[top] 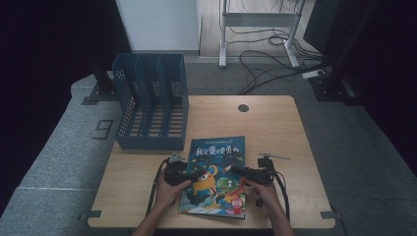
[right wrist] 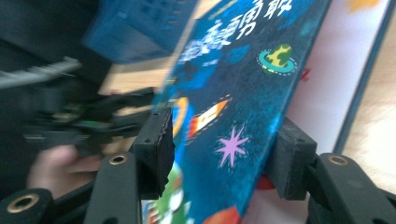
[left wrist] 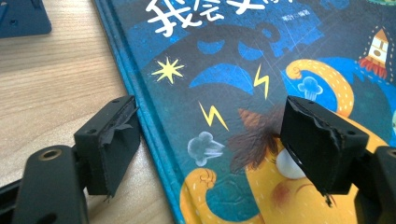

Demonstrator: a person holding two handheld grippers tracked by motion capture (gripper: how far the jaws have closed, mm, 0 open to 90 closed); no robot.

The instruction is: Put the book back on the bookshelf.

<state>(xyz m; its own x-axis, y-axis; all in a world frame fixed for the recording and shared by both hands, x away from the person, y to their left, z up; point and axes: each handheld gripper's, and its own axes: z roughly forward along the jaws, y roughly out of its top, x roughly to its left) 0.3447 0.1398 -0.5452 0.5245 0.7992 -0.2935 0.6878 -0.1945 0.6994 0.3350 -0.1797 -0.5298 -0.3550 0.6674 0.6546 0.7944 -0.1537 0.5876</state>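
Right gripper (right wrist: 219,158) jaws apart round lifted cover of picture book (top: 216,172), seemingly untouched; left gripper (left wrist: 210,154) jaws apart astride spine; close squarely on cover before opening on bench (top: 275,123)

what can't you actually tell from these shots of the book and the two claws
- Right gripper view: blurred. The right claw straddles the lifted cover of the book, but whether its pads press on it is unclear.
- Left gripper view: the book runs past the frame edges, so its title is cut off.
- High view: the book is partly hidden under both claws; the small print is too tiny to read.
- High view: the file rack slots are too dark to tell their contents.
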